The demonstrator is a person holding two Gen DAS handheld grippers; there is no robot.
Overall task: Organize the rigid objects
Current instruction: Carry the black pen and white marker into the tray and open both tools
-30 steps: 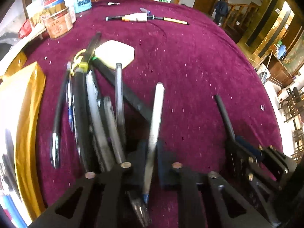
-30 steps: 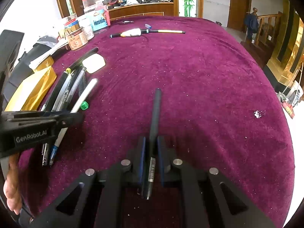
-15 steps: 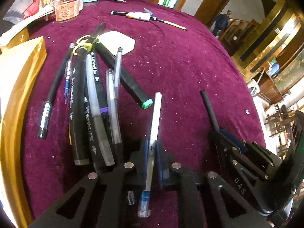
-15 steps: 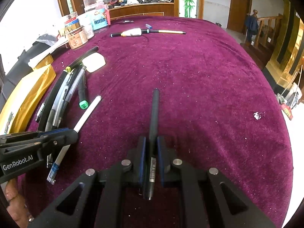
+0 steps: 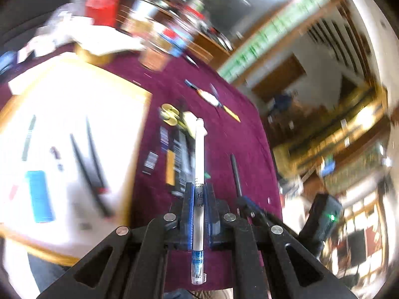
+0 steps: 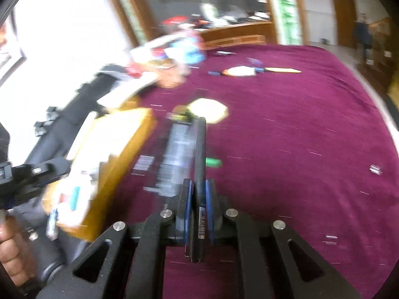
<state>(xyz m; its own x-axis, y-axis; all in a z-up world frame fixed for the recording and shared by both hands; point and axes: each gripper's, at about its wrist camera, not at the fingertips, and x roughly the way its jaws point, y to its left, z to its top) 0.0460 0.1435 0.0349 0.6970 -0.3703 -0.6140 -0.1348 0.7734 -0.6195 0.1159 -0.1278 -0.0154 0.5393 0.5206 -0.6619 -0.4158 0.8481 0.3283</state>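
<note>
A: What's changed in the last second?

B: Both views have swung left and smeared with motion. A second ago the left gripper [image 5: 198,199] sat low over the pile of pens [image 5: 178,159] on the tabletop [image 6: 286,134]; now it looks across the open gold-edged box [image 5: 74,134], whose pale inside fills the left of its view.

A: And what is it carrying?

B: The white pen [image 5: 199,174], pinched between the jaws near its middle, clear blue-tipped end trailing back toward the camera. It is lifted clear of the pile, well above the cloth.

A: The other hand?

B: The right gripper [image 6: 199,199] has its jaws closed on the black pen [image 6: 200,164], barcode label showing just behind the pads. It has turned toward the box too; the box [image 6: 109,164] lies to its left, with the pile just ahead.

A: What's in the box already?

B: Two dark sticks [image 5: 89,164], a blue block [image 5: 40,196] and some smaller bits too blurred to name.

A: So what does this mean for the job?

B: I'd judge both pens are on their way to the box; neither is over a clear spot for release yet. The pile remains to be sorted.
</note>
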